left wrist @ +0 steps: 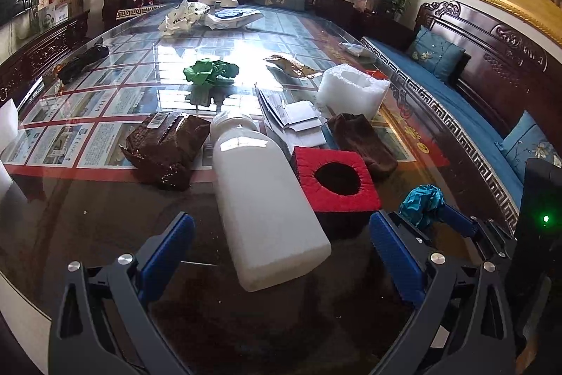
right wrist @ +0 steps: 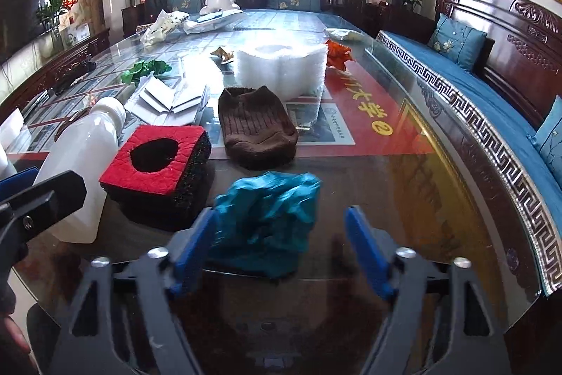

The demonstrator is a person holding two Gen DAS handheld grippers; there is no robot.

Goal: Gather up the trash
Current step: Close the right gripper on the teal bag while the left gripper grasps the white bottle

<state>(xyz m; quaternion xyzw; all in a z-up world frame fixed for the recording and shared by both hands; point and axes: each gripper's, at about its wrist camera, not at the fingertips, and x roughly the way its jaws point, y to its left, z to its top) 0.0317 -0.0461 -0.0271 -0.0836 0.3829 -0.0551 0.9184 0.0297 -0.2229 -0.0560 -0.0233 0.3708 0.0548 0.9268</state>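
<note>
Lying on the glass table (right wrist: 404,185) between the spread fingers of the right gripper (right wrist: 279,248), the crumpled teal wrapper (right wrist: 270,217) touches the left blue pad (right wrist: 191,250) and sits clear of the other. Just beside it stands a red foam block (right wrist: 154,157), with a brown knit cap (right wrist: 256,129) behind. The left gripper (left wrist: 281,245) is also spread wide, with the base of a toppled white bottle (left wrist: 260,199) between its fingers.

Black frames, silver screws, seemingly ribbed blue jaws.
</note>
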